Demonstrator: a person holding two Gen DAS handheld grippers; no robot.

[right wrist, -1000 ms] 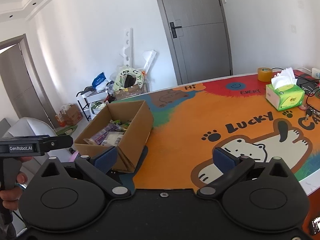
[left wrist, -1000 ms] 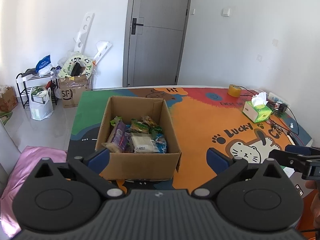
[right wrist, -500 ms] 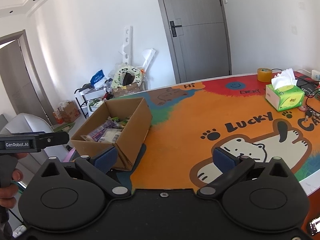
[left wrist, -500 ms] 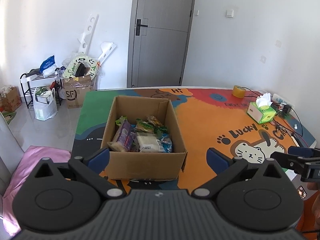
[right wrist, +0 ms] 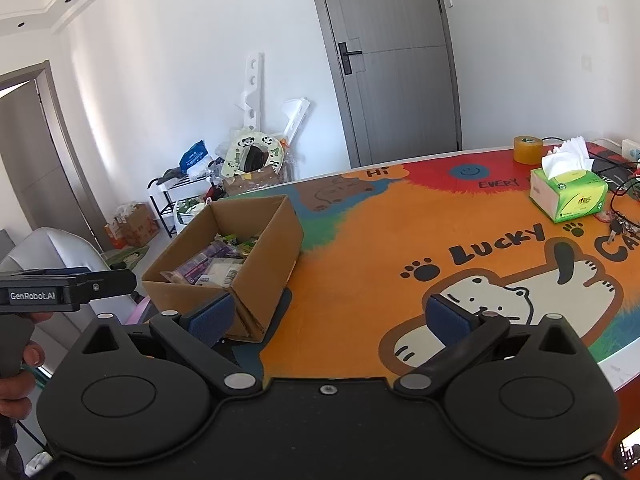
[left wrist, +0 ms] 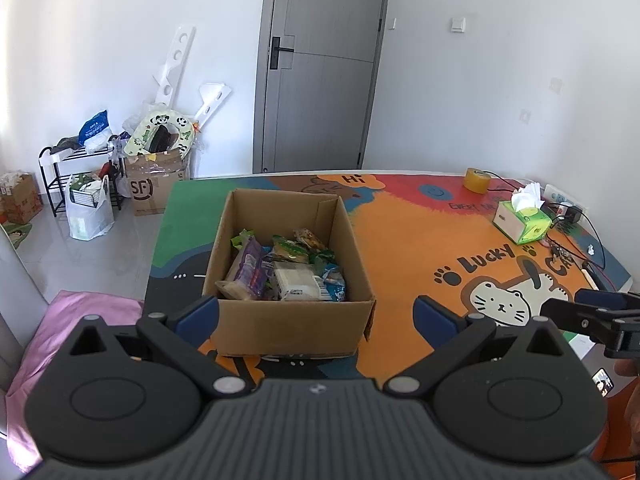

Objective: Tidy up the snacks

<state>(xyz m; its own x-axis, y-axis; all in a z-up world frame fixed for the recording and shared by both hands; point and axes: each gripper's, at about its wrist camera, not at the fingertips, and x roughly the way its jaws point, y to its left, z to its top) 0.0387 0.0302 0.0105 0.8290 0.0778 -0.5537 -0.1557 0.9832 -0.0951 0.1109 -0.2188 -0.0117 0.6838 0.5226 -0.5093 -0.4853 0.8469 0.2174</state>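
Observation:
An open cardboard box stands on the left part of the colourful table mat; it also shows in the right wrist view. It holds several snack packets, among them a purple one, a white one and green ones. My left gripper is open and empty, held back from the box's near wall. My right gripper is open and empty, near the table's front edge, right of the box. The right gripper's body shows at the right edge of the left wrist view.
A green tissue box, a tape roll and cables with keys lie at the table's far right. On the floor to the left are a shoe rack, bags and cardboard boxes. A pink cushion lies near left.
Both grippers have drawn back and up a little, so the box looks smaller and farther away. Both stay open and empty.

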